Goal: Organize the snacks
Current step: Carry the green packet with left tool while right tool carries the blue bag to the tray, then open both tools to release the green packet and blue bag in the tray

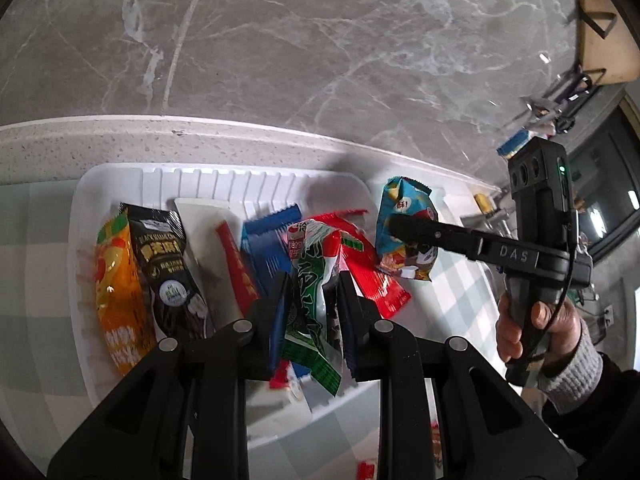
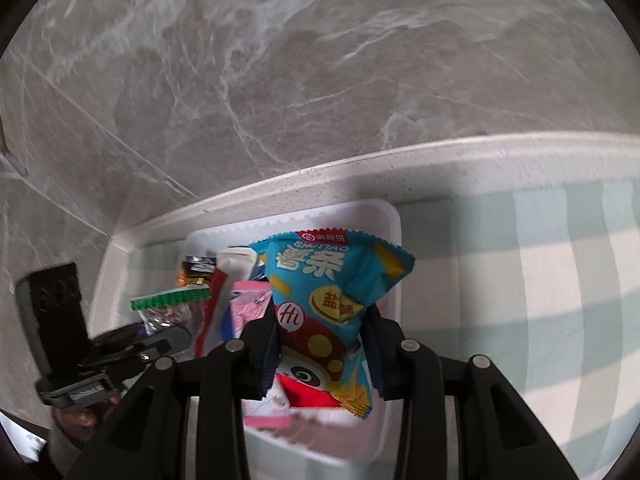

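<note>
My left gripper (image 1: 314, 284) is shut on a green and white snack packet (image 1: 316, 280) and holds it above the white tray (image 1: 200, 178). My right gripper (image 2: 324, 320) is shut on a light blue chip bag (image 2: 332, 292) and holds it over the tray's right end (image 2: 390, 220); the bag also shows in the left wrist view (image 1: 406, 228). In the tray lie an orange packet (image 1: 116, 296), a black packet (image 1: 168, 268), a white and red packet (image 1: 224, 248), a blue packet (image 1: 268, 240) and a red packet (image 1: 372, 276).
The tray sits on a green and white checked cloth (image 2: 540, 280) next to a pale counter ledge (image 1: 200, 132) and a grey marble wall (image 1: 320, 40). A pink packet (image 2: 250, 306) lies in the tray. Clutter stands far right (image 1: 560, 104).
</note>
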The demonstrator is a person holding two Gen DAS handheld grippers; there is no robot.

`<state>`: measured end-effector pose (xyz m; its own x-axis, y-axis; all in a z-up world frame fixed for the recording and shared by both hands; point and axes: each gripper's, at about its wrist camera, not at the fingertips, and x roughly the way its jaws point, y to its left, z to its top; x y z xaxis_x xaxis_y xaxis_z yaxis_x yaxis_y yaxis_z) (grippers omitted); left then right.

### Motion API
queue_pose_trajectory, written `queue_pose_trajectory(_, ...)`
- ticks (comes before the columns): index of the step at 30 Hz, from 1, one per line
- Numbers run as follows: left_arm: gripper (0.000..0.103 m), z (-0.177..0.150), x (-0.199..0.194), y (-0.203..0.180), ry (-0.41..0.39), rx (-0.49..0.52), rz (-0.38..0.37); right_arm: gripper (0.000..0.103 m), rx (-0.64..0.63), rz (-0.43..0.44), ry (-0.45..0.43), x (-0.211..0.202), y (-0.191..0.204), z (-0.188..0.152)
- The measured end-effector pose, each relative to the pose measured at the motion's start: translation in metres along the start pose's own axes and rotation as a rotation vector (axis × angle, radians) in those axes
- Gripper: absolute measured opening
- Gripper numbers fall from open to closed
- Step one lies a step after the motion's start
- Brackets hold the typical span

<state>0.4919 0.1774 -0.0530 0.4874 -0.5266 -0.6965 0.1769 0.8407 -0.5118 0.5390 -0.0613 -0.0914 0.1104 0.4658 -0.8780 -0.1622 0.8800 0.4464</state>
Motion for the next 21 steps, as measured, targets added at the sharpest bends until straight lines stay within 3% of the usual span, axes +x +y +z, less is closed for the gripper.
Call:
queue_pose_trajectory(6,0.023,0.006,0.010,0.002,-0.008,-0.004,0.048,0.050,-0.074,-0.078,0.004,0.012,0.008,0.008)
queue_pose_trajectory(8,0.025,0.007,0.013,0.000,-0.011,0.007,0.070,0.060,-0.086,-0.108,0.013,0.015,0.010,0.008)
queue_pose_trajectory(12,0.031,0.009,0.015,-0.002,-0.015,0.018,0.097,0.060,-0.088,-0.125,0.003,0.014,0.007,0.005)
queue_pose_trajectory(15,0.044,0.008,0.014,-0.003,-0.023,0.021,0.105,0.061,-0.089,-0.132,-0.026,0.004,0.005,0.002)
queue_pose_trajectory(21,0.044,0.008,0.012,-0.008,-0.036,0.044,0.120,0.062,-0.089,-0.124,-0.069,-0.003,0.011,0.000)
